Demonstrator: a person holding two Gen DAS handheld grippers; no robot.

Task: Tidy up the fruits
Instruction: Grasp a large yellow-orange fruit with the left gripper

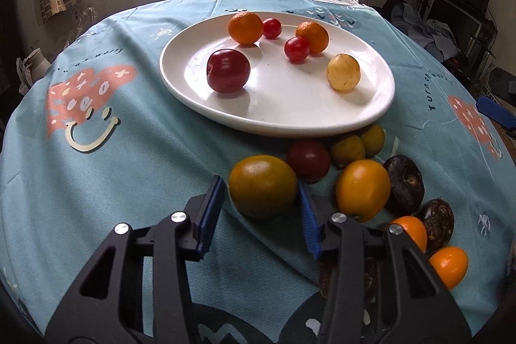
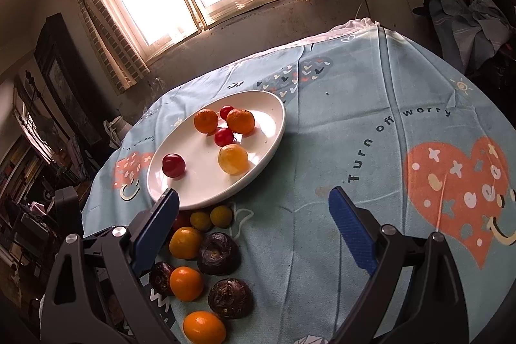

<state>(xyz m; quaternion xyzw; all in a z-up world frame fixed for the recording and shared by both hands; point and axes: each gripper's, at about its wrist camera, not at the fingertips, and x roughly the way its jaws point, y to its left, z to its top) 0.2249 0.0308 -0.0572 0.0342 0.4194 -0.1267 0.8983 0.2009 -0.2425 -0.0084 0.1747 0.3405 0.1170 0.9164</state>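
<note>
A greenish-orange fruit (image 1: 262, 186) rests on the blue tablecloth between the tips of my left gripper (image 1: 260, 182). The right pad (image 1: 306, 211) touches it, while a thin strip of cloth shows between it and the left pad (image 1: 211, 211), so this gripper is open. Behind it lies a white oval plate (image 1: 290, 105) holding a dark red plum (image 1: 228, 70), two mandarins (image 1: 245, 28), two cherry tomatoes (image 1: 296, 48) and a yellow fruit (image 1: 343, 72). My right gripper (image 2: 253, 194) hangs wide open over bare cloth with nothing between its fingers, the plate (image 2: 200, 186) just ahead on its left.
Loose fruit sits in front of the plate: a red one (image 1: 308, 160), an orange one (image 1: 362, 189), small yellowish ones (image 1: 348, 150), dark brown bulbs (image 1: 404, 184) and small oranges (image 1: 450, 266). Bare cloth (image 2: 371, 150) spreads right of the plate. A window and cluttered shelves stand beyond the table.
</note>
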